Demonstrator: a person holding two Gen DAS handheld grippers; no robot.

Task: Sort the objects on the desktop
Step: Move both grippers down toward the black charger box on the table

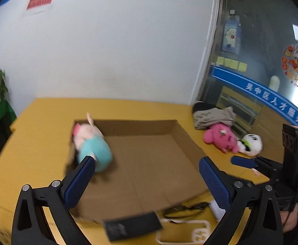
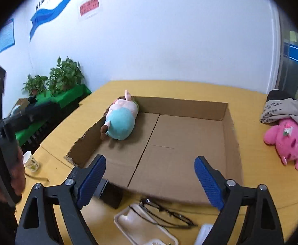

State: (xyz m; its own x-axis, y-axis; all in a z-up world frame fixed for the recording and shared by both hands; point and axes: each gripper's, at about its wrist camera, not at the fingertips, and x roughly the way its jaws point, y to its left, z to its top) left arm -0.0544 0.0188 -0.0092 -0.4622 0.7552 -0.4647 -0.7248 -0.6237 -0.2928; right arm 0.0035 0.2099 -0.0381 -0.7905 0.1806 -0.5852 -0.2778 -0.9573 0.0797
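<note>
A shallow cardboard box lies open on the yellow table. A pink pig plush in a teal outfit lies in the box's far left corner. My left gripper is open and empty above the box's near part, just right of the pig. My right gripper is open and empty above the box's near edge. A pink plush and a white plush lie on the table right of the box.
Folded grey clothing lies behind the pink plush. Glasses, a white power strip and a black flat object lie at the near edge. A paper cup stands left. Potted plants stand beyond the table.
</note>
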